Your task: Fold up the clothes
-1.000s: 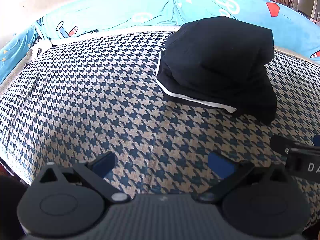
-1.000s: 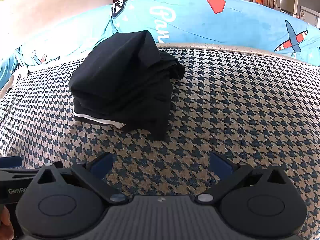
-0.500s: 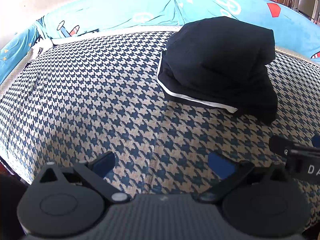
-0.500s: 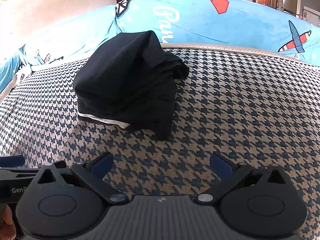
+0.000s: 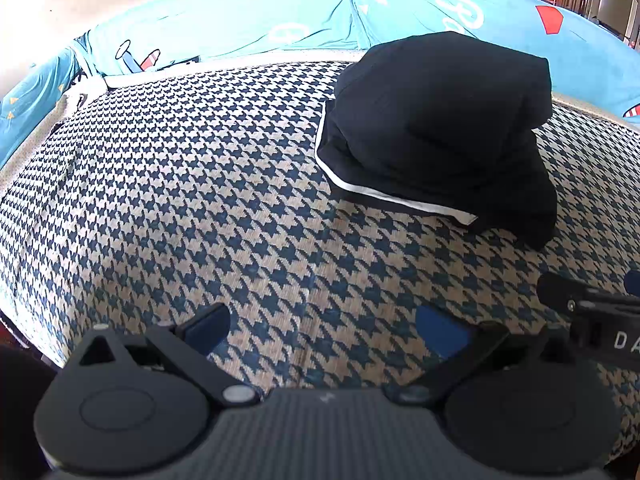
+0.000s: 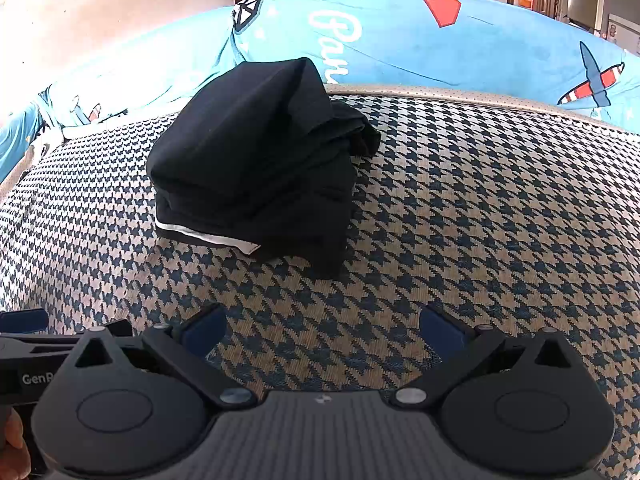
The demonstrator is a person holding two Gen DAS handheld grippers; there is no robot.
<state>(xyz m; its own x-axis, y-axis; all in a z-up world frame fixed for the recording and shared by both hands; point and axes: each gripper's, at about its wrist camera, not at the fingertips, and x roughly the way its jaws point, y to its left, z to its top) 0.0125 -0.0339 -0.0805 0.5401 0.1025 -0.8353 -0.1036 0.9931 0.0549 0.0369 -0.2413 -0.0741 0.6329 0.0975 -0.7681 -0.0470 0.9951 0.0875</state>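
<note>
Change since 1 s ago: almost none; both grippers drift marginally. Black folded garment (image 5: 440,128) on houndstooth cover (image 5: 200,184), ahead-right of left gripper (image 5: 320,326), ahead-left of right gripper (image 6: 320,326). Both agape, empty, about equally near.

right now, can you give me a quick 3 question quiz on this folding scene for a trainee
1. True or false: the left gripper is shut on the black garment.
2. Multiple choice: the black garment lies on A) the bare floor, B) the houndstooth cover, C) a wooden table.
3. Fill in: along the lowest layer of the folded garment runs a ___ stripe.

Key:
1. False. Both the left gripper and the right gripper are open and clear of the garment, holding nothing.
2. B. It sits folded in a stack, with the blue printed blanket behind it.
3. White.
</note>
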